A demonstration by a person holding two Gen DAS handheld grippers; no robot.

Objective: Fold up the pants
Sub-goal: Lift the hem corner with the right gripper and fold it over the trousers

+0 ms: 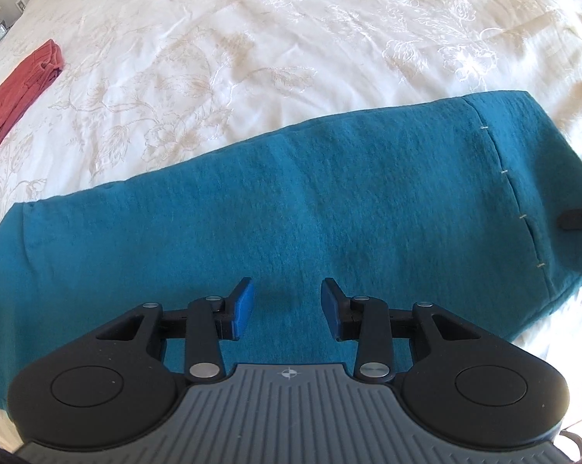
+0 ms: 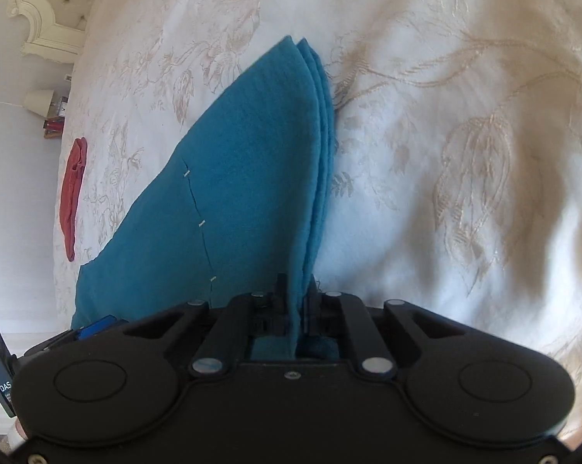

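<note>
Two grippers work the teal pants [image 1: 291, 201] spread on the white bedspread [image 1: 252, 38]: the left gripper [image 1: 287, 303] hovers with fingers apart, while the right gripper [image 2: 296, 290] seemingly pinches stacked edges at the right end.

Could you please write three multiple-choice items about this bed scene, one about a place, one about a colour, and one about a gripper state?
1. Where does the red garment lie?
A. on the bedspread, apart from the teal pants
B. on top of the teal pants
C. in the left gripper

2. What colour are the pads of the left gripper?
A. white
B. blue
C. red

3. What is the state of the right gripper?
A. open above the bedspread
B. shut on nothing
C. shut on the teal pants

Answers:
1 A, white bedspread shows between it and the teal pants.
2 B, both pads are blue.
3 C, teal layers run between its closed fingers.
</note>
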